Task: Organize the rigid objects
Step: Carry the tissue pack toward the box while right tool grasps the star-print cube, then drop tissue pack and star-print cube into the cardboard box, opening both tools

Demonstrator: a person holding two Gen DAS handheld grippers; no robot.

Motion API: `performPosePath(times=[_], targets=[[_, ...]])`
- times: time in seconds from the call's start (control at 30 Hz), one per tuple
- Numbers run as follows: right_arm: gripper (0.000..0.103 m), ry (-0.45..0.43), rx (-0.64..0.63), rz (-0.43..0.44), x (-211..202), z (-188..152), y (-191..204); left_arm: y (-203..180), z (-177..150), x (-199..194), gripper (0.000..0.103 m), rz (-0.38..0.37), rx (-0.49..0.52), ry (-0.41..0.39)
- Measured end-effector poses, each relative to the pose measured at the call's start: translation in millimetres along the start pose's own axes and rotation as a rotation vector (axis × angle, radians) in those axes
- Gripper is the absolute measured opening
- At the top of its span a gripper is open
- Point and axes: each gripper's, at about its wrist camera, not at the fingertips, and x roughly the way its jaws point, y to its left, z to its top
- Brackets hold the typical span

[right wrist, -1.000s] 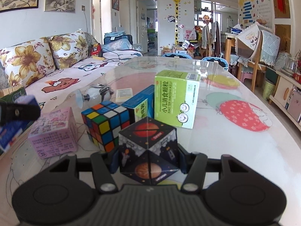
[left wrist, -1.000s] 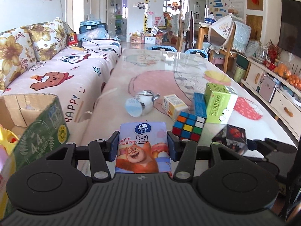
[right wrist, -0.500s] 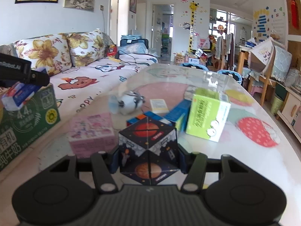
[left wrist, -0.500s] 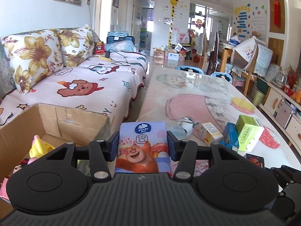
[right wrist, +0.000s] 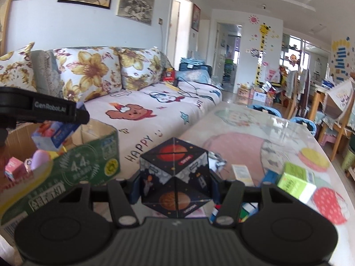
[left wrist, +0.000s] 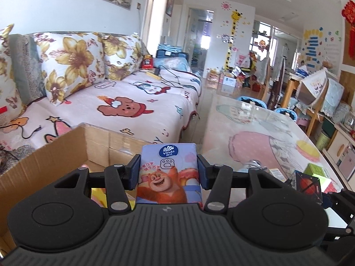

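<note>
My left gripper [left wrist: 169, 173] is shut on a blue Vinda tissue pack [left wrist: 169, 175] with a cartoon bear, held above the open cardboard box [left wrist: 66, 146]. In the right wrist view the left gripper [right wrist: 44, 110] hangs over that green-sided box [right wrist: 84, 166] with the pack [right wrist: 54, 136] in it. My right gripper [right wrist: 175, 179] is shut on a dark planet-print cube [right wrist: 175, 177], held above the table's near left edge. The cube also shows in the left wrist view [left wrist: 308, 188].
On the glass-topped table [right wrist: 266, 137] lie a green medicine box [right wrist: 296, 182], a small white box [right wrist: 241, 173], a Rubik's cube [right wrist: 246, 212] and a silver toy [right wrist: 218, 161]. Toys [right wrist: 26, 166] lie in the cardboard box. A sofa [left wrist: 122, 102] runs along the left.
Both grippers have risen and swung left. The left one carried the tissue pack from the table to above the box; the right one lifted the planet cube toward the box.
</note>
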Motion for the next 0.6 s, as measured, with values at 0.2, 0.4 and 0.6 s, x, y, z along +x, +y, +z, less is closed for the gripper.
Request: performPosePath(times=[0.2, 0.4, 0.6], targets=[[0.057, -0.024, -0.057, 0.063, 14, 22, 30, 17, 4, 2, 0.063, 0.078, -0.075, -0.012], [0.057, -0.022, -0.097, 0.128, 33, 35, 60, 43, 8, 10, 0.063, 0.165, -0.175, 0.012], [0.057, -0.002, -0.144, 0.175, 56, 41, 87, 56, 11, 8, 0.063, 0.232, -0.257, 0.03]])
